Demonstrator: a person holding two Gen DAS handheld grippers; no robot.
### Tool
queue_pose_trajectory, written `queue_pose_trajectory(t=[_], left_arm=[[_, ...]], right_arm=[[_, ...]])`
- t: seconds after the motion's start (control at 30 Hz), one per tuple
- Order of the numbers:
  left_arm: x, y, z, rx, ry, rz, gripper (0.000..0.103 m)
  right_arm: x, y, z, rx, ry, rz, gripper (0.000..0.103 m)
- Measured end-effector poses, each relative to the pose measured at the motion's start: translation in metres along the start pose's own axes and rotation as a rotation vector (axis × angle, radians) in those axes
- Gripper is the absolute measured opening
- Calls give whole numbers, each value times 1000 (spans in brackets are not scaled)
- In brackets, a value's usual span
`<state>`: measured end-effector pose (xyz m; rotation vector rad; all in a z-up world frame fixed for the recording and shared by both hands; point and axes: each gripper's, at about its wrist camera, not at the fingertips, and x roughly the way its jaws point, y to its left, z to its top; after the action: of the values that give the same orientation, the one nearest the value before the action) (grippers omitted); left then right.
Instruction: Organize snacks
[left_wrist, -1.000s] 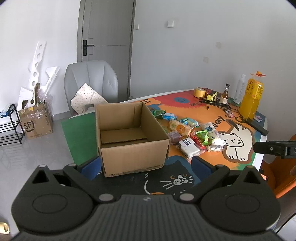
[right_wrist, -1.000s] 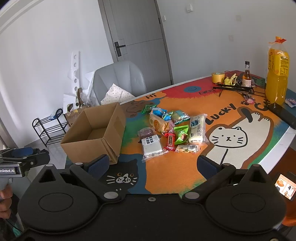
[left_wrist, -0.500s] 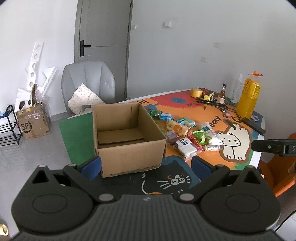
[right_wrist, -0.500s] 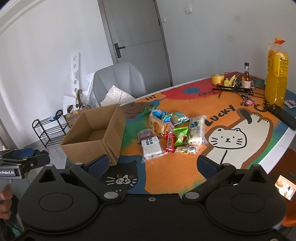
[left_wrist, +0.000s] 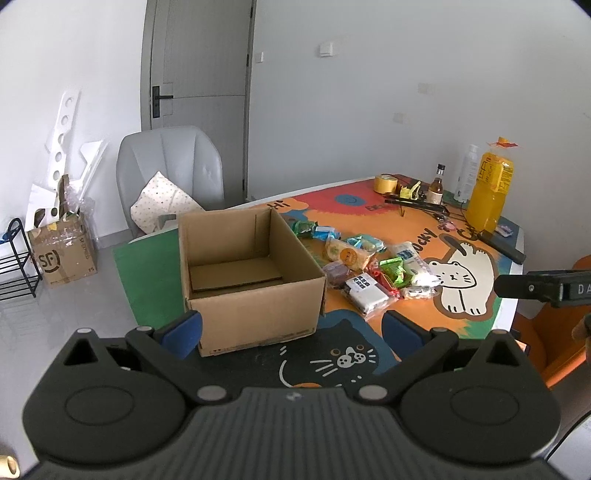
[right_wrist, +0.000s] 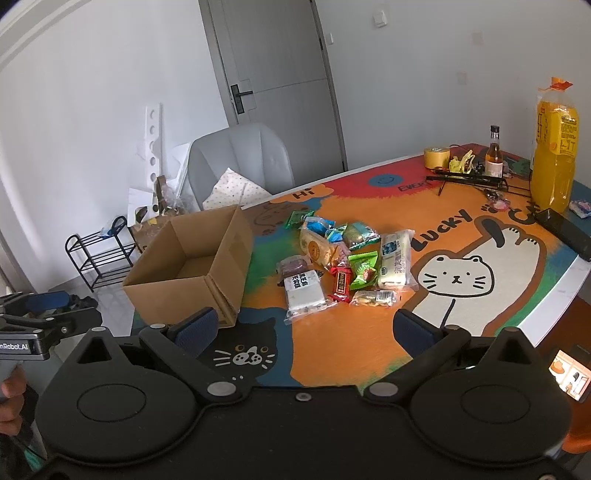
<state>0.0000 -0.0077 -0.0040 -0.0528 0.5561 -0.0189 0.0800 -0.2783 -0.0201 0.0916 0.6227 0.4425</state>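
Your left gripper (left_wrist: 291, 326) and right gripper (right_wrist: 304, 326) both hang spread wide, empty, above the table edge. Open brown cardboard box (right_wrist: 192, 273) sits just left of the pile of wrapped snack packets (right_wrist: 343, 264) on the colourful cat-print mat (right_wrist: 454, 277).

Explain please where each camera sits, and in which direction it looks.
Left wrist: sits on the left gripper, open, facing the cardboard box; the right gripper shows at the right edge.
Right wrist: sits on the right gripper, open, facing the snack pile; a hand shows lower left.
Shared: box, snacks, juice bottle.
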Motion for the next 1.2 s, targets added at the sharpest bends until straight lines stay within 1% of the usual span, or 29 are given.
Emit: queue_pose_trajectory(t=[0.83,1.1,1.2], left_arm=[[4,2,2,-7,11,2,103],[15,11,5,-38,2,38,103],[19,14,7,-49,0,42,103]], right_arm=[[5,-2,-1,0,-12,-20,103],[15,0,-2,-12,-8,-49,103],[22,1,-2,-20,7,-45,103]])
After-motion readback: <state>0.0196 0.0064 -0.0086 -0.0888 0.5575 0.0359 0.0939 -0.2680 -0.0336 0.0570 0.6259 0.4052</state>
